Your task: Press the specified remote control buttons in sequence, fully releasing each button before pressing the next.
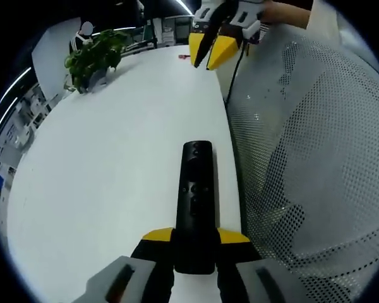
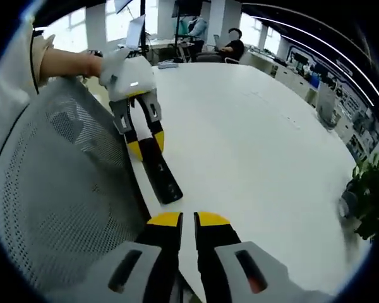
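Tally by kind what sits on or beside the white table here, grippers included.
Remote control: 1
Potted plant: 1
Mesh chair: 1
Grippers: 2, the left gripper shut on the remote control, the right gripper with jaws nearly together and empty
White table: 1
Total: 6

Black remote point(image 1: 195, 202), white table point(image 1: 114, 158)

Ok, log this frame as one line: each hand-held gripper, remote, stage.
left hand-held gripper: shut on remote | right hand-held gripper: near shut, empty, apart from remote | remote: at table edge | stage: no button pressed
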Demonstrator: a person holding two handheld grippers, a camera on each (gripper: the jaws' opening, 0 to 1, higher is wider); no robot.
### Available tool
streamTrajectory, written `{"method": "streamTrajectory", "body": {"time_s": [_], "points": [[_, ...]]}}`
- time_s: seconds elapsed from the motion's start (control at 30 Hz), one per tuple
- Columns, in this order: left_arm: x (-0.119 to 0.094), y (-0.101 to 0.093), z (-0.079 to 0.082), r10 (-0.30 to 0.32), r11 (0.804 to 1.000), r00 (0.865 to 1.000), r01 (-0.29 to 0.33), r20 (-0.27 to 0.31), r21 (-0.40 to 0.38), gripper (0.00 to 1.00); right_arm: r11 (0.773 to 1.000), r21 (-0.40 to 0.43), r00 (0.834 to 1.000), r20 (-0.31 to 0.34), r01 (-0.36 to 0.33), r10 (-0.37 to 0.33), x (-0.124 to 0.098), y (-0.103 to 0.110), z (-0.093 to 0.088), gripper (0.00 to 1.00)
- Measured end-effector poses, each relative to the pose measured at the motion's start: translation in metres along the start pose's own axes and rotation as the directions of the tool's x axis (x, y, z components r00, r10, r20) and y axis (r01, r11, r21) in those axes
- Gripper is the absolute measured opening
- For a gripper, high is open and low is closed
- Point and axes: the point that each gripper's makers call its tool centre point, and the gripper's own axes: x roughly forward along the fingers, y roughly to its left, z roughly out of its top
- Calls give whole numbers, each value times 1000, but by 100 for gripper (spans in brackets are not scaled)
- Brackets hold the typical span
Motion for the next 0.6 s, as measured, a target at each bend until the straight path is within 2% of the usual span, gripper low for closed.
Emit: {"method": "streamTrajectory", "body": {"time_s": [0.07,0.3,0.43,0.6], "points": [[0,0,0,-1,1000,1000,1,-1,-1,24,998,-26,998,-27,-51,51,12,4,1,0],[0,1,0,-4,1000,1000,4,-6,-10,24,987,-56,984,-104,-148,142,49,13,1,0],[0,1,0,-6,1000,1000,6,-5,-13,24,982,-67,974,-159,-174,162,68,16,-7,0],[1,1,0,-8,1000,1000,8,-3,-19,24,979,-72,966,-191,-191,175,81,19,-12,0]]}}
